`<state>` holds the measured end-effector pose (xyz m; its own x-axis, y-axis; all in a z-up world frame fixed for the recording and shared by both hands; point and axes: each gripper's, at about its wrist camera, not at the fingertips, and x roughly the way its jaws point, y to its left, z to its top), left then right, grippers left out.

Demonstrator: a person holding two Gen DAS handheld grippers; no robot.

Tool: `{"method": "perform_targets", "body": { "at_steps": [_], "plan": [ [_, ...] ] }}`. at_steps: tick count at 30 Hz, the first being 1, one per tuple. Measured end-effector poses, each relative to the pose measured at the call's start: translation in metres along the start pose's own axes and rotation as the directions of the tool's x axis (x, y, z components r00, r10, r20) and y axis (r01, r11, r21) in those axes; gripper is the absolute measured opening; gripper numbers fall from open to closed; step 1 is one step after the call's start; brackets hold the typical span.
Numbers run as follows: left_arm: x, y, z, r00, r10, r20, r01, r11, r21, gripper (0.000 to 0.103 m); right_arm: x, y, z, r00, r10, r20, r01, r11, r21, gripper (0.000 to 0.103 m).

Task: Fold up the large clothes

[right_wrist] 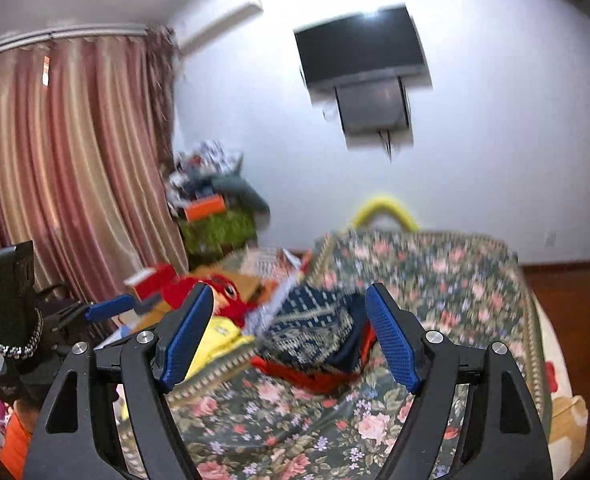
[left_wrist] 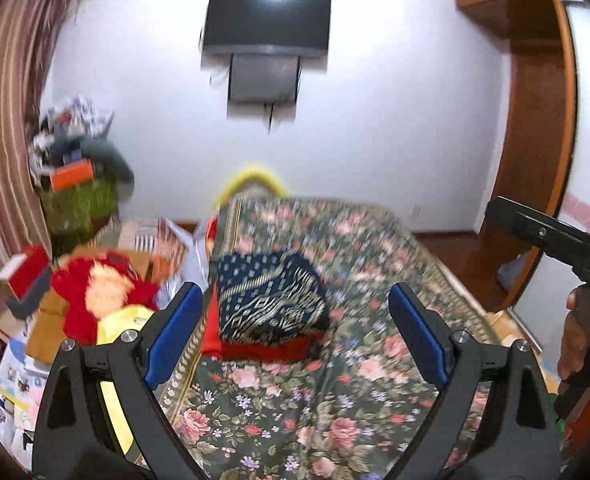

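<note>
Folded navy cloth (left_wrist: 271, 296) lies flat on red cloth (left_wrist: 263, 350) on bedspread (left_wrist: 335, 400), long side toward wall. Left gripper (left_wrist: 295, 336) & right gripper (right_wrist: 291, 336) wide open, empty.

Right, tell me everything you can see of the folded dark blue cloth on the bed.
The dark blue cloth is folded into a thick, roughly rectangular bundle. It looks like woven fabric, patterned with small pale dots on one part and gold-beige geometric bands on another. It lies flat on top of a folded red cloth, whose edges stick out beneath it, on the floral bedspread. Neither gripper touches it.
</note>
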<state>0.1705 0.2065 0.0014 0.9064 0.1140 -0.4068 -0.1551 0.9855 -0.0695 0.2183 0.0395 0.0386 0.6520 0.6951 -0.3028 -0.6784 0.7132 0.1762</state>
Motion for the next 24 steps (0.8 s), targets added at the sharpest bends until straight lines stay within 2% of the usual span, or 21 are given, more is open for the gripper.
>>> {"method": "perform_targets", "body": {
  "at_steps": [3, 6, 11, 14, 16, 18, 24],
  "plan": [
    [-0.047, -0.015, 0.0, 0.995, 0.022, 0.101, -0.023, 1.0, 0.015, 0.094, -0.031, 0.015, -0.001, 0.997, -0.007, 0.082, 0.01, 1.0, -0.028, 0.076],
    [-0.085, -0.026, -0.004, 0.981, 0.038, 0.188, -0.042, 0.999, 0.017, 0.094, -0.06, 0.032, -0.005, 0.987, -0.016, 0.157, 0.024, 0.998, -0.051, 0.075],
    [-0.128, -0.037, -0.016, 0.959, 0.049, 0.28, -0.051, 0.999, 0.0, 0.094, -0.084, 0.05, -0.016, 0.972, -0.05, 0.231, 0.072, 0.993, -0.089, 0.076],
    [-0.142, -0.04, -0.023, 0.95, 0.055, 0.306, -0.055, 0.998, -0.008, 0.096, -0.086, 0.057, -0.021, 0.968, -0.069, 0.243, 0.095, 0.991, -0.097, 0.083],
    [-0.146, -0.042, -0.027, 0.945, 0.077, 0.318, -0.077, 0.997, -0.012, 0.101, -0.085, 0.058, -0.025, 0.964, -0.087, 0.25, 0.112, 0.99, -0.089, 0.095],
    [-0.152, -0.045, -0.031, 0.94, 0.092, 0.328, -0.091, 0.996, -0.018, 0.102, -0.087, 0.058, -0.028, 0.959, -0.111, 0.26, 0.136, 0.987, -0.083, 0.103],
    [-0.154, -0.048, -0.036, 0.942, 0.095, 0.321, -0.09, 0.995, -0.029, 0.102, -0.092, 0.057, -0.03, 0.953, -0.16, 0.256, 0.184, 0.98, -0.075, 0.103]
  ]
}}
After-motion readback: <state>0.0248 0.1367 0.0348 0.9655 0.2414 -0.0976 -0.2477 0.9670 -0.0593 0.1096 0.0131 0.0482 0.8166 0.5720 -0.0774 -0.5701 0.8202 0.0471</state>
